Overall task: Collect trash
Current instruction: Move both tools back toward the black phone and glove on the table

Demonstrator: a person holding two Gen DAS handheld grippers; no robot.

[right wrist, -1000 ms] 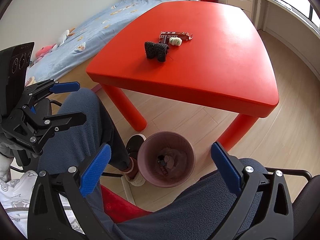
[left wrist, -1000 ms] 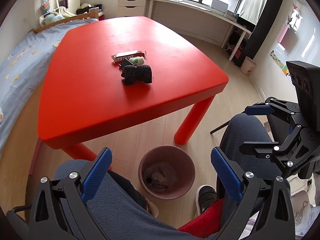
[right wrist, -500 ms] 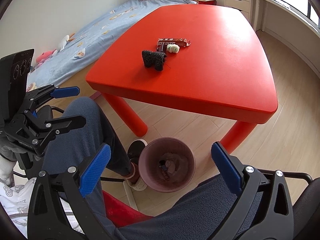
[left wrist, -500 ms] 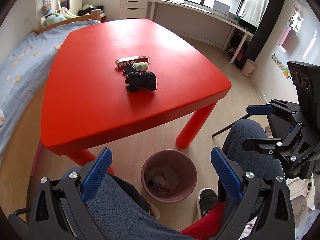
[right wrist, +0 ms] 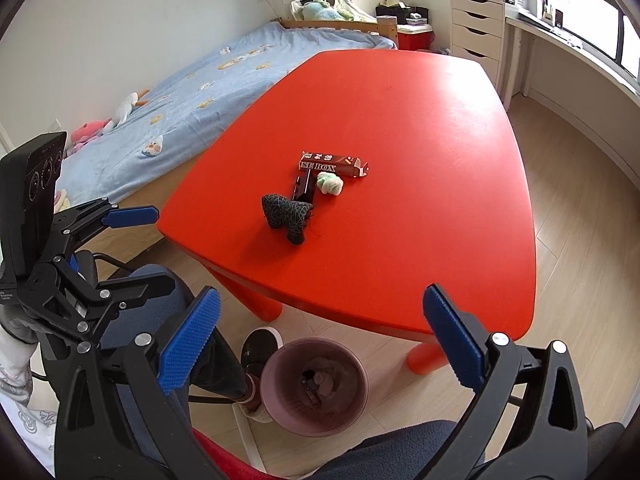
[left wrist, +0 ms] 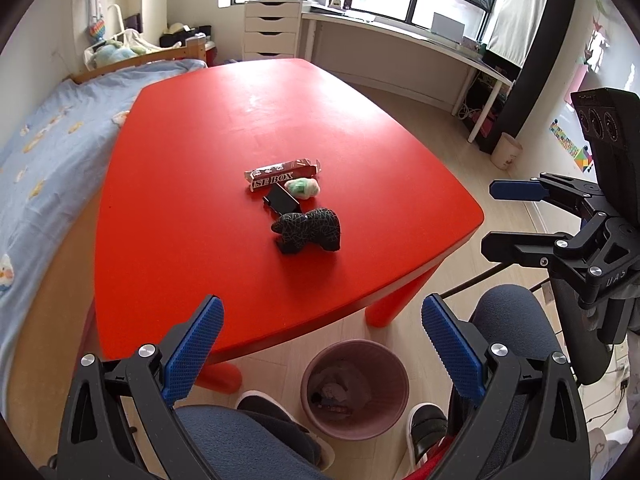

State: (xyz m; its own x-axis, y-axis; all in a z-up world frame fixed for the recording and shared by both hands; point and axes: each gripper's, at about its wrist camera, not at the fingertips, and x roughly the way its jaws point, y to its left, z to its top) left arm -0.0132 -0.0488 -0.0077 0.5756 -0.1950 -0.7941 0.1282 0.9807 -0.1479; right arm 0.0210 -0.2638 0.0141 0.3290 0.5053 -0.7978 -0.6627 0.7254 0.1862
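Four items on the red counter (left wrist: 192, 184), one bin on the floor, two claws, both empty.

The items sit clustered mid-counter: one dark carton (left wrist: 282, 174) printed "SE BOX" at 12 o'clock of the group, one pale green wad (left wrist: 305, 188) touching its near side, one small black flat object (left wrist: 281, 200) between carton and toy, one black string-patterned toy animal (left wrist: 310, 230) at 6 o'clock. One mauve waste bin (left wrist: 320, 428) stands below the near counter edge, scraps inside. Left claw (left wrist: 322, 354) spread wide, holding nothing, above the person's knees. Right claw (right wrist: 320, 350) likewise spread and empty.
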